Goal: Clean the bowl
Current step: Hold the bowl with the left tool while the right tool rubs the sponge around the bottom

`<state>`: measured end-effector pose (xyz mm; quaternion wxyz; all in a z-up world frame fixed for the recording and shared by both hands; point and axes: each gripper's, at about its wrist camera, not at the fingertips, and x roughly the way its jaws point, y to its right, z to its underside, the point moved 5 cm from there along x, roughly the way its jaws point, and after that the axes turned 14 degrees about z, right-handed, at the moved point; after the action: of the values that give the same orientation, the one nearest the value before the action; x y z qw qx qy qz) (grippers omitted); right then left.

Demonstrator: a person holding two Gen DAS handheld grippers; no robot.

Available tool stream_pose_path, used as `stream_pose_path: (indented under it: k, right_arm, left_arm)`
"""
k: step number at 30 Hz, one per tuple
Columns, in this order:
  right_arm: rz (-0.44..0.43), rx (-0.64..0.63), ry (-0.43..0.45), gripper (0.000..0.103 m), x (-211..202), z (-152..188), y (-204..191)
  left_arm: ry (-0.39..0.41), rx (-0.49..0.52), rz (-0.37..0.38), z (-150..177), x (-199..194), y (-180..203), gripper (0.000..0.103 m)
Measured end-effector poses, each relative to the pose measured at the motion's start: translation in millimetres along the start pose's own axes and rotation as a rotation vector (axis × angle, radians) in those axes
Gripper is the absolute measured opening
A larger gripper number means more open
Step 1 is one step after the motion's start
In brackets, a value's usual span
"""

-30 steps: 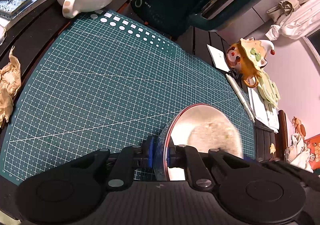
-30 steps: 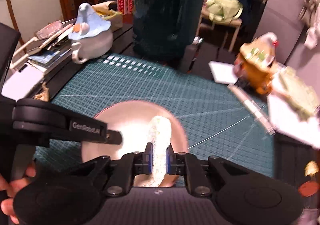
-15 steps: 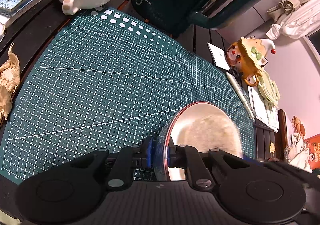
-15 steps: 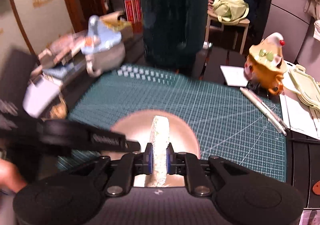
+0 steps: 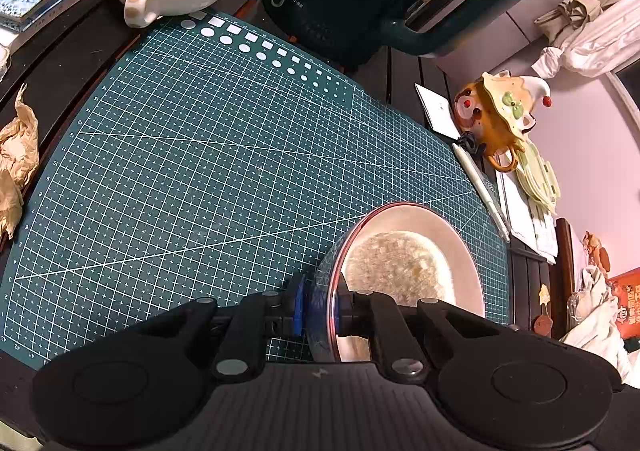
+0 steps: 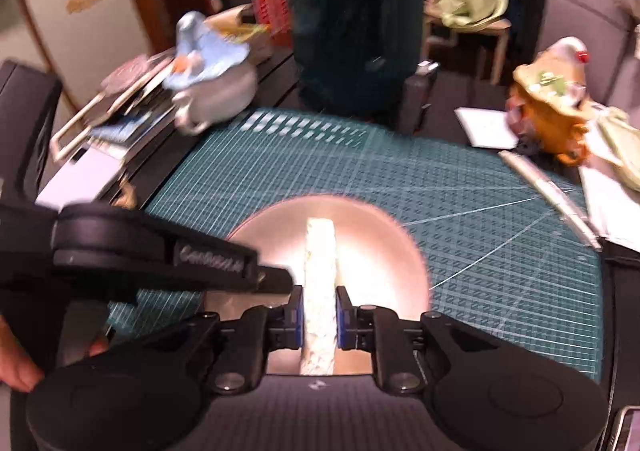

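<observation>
Right claw [image 6: 318, 311]: jaws clamped on the edges of a pale sponge [image 6: 320, 251], which stands on edge inside the bowl [image 6: 380, 235]; against a second ago it has dipped and swung round, the room behind smearing.
Left claw [image 5: 320, 305]: pinched tight on the bowl's near rim, unmoved since then.
Cutting mat [image 5: 200, 171]: the landmark; the bowl sits at its near right corner.
Sponge: its flat face now shows sharp against the bowl's floor.
Meaning: scrubbing looks under way, the bowl steadied.
</observation>
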<state>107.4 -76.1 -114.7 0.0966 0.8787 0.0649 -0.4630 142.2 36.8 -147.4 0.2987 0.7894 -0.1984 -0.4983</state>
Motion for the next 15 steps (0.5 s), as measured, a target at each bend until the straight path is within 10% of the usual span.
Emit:
stream_pose_path:
  k: [15]
  right_arm:
    - [0.093, -0.016, 0.014, 0.012, -3.3, -1.2, 8.5]
  left_arm:
    - [0.002, -0.002, -0.003, 1.8, 0.5, 1.5, 0.011]
